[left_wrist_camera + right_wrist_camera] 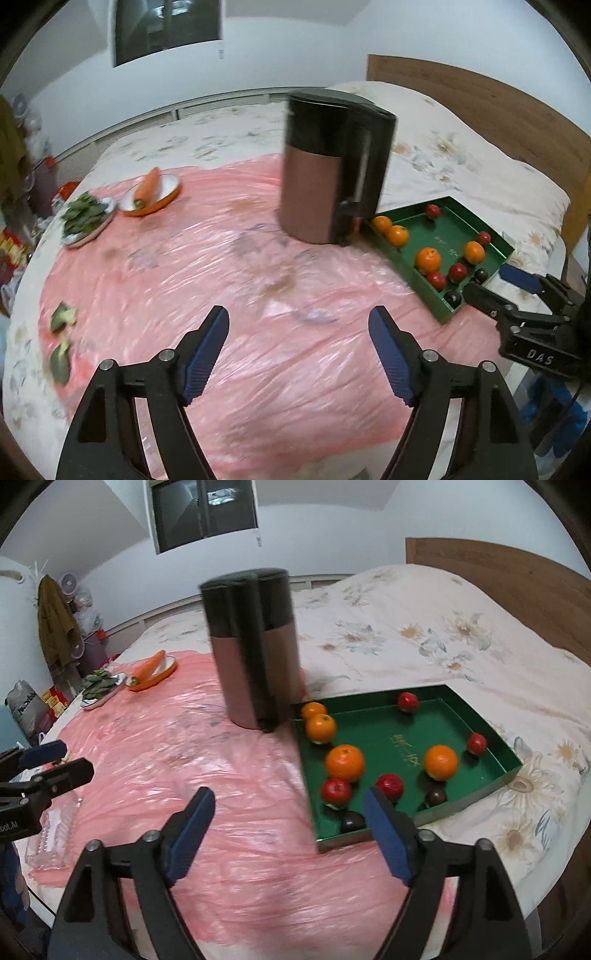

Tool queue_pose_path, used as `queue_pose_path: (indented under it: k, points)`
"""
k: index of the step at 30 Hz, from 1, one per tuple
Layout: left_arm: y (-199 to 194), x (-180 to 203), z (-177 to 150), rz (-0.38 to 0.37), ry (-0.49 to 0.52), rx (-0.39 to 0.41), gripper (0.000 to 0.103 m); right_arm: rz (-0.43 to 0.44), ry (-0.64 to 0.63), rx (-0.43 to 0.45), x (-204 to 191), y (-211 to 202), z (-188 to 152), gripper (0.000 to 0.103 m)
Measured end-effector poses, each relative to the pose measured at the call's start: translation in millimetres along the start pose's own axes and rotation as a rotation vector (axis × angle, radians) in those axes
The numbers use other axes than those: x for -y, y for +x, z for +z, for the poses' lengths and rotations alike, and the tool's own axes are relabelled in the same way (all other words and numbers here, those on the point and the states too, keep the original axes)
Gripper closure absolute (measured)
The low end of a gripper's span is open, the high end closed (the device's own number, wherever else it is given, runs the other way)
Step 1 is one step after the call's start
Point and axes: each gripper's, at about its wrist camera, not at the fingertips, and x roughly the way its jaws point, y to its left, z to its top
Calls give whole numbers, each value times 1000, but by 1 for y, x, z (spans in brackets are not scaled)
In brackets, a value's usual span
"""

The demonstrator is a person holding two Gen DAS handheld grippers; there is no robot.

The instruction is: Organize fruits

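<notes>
**Both grippers empty above the sheet; fruit in the tray**

The left gripper (pixel 297 341) hung over the pink sheet (pixel 229 280), jaws apart, nothing between its blue pads. The right gripper (pixel 288 825) also stood with jaws wide apart and empty, its right finger overlapping the near edge of the green tray (pixel 491 720) in the right wrist view.

The tray lay half on the sheet, half on the flowered bedspread (pixel 424 627). Inside it were four oranges (pixel 344 763), four red fruits (pixel 335 791) and two dark fruits (pixel 436 796), scattered and mostly apart from each other; two oranges sat touching in the far left corner.

A kettle (pixel 332 170), black above and brownish below, stood upright just beside that corner of the tray.

At the far left of the sheet, a carrot (pixel 147 186) lay across an orange bowl (pixel 168 197), with a plate of green leaves (pixel 83 218) just beside it. Two green scraps (pixel 63 317) lay on the left edge of the sheet. Both views were motion-blurred.
</notes>
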Motion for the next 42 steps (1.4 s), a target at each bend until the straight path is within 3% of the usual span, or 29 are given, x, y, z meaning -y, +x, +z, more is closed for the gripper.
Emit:
queue_pose_path:
  k: [7, 16, 29, 42]
  points:
    - [-33, -41, -26, 58, -66, 25, 29, 9, -63, 43, -48, -16, -4, 0]
    - [-61, -75, -49, 140, -122, 69, 10, -10, -125, 84, -96, -27, -9, 0]
    - [-82, -102, -68, 205, -163, 120, 2, -29, -169, 99, -121, -35, -8, 0]
    - [-89, -122, -77, 218, -182, 114, 2, -38, -191, 99, -131, -34, -10, 0]
